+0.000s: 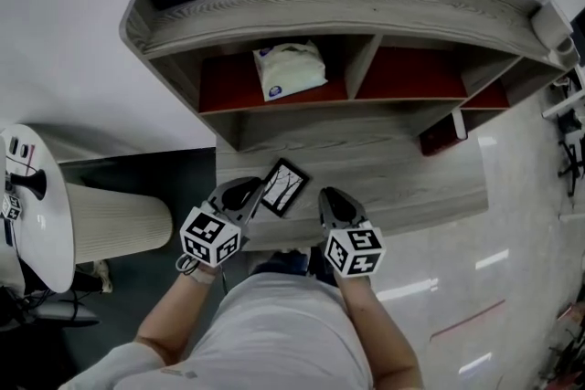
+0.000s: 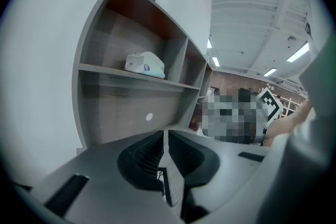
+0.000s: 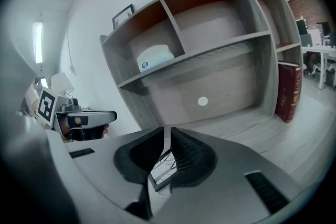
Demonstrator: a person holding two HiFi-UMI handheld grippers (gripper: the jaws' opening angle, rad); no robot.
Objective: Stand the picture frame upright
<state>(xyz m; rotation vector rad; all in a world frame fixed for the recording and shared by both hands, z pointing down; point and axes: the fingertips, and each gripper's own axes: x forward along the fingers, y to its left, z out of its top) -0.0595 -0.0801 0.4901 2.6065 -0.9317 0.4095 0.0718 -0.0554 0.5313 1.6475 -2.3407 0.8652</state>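
My left tongs and right tongs are both pinched almost shut and hold nothing. The small picture frame lies flat on the desk, close to its front edge, between the 2 tips. The frame's left edge is just beside the left tip, and the right tip stands a little apart. Behind the frame the desk is bare up to the back panel. The shelf board overhangs that space. The red book stands well apart, at the right.
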